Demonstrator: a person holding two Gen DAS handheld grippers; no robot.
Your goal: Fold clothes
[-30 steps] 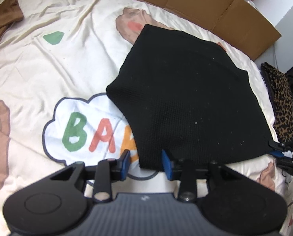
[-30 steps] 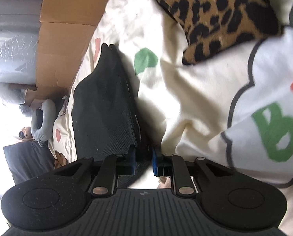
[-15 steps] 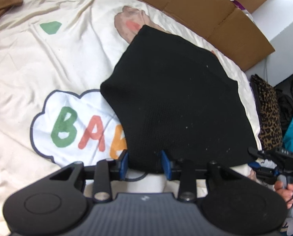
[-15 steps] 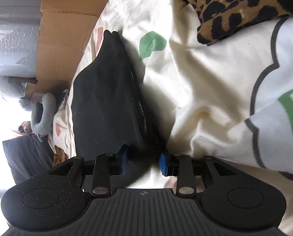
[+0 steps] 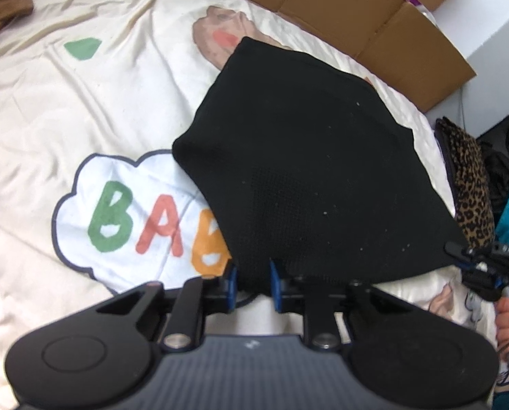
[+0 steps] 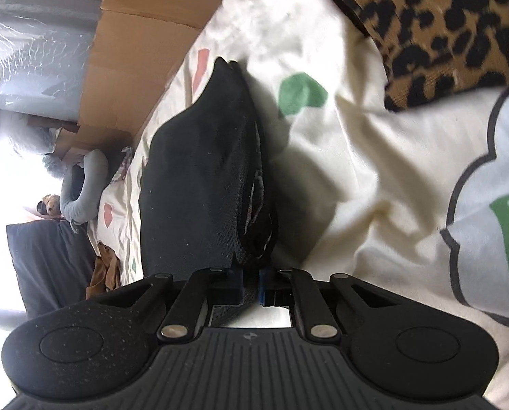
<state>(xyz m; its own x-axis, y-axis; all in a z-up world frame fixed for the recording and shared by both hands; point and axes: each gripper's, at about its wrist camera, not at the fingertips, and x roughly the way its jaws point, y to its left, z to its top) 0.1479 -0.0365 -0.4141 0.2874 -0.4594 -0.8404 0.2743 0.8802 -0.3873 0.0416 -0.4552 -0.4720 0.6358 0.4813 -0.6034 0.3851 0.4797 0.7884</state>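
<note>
both tools (image 5: 252, 287) (image 6: 251, 287), angled downward, pinch the black garment's (image 5: 309, 171) near edge.

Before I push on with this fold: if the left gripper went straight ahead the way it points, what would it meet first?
The black garment. The left gripper, whose jaws have just been closing, already has its near edge between its pads. Beyond lies more of that cloth, then probably the cream bedsheet.

One black garment (image 5: 309, 177) lying on one bed (image 5: 66, 109). One leopard-print cloth (image 5: 469, 177) sitting at bed edge. One brown garment (image 5: 1, 7) lying in far corner. Two tools showing: left tool (image 5: 252, 285), right tool (image 6: 251, 288).
</note>
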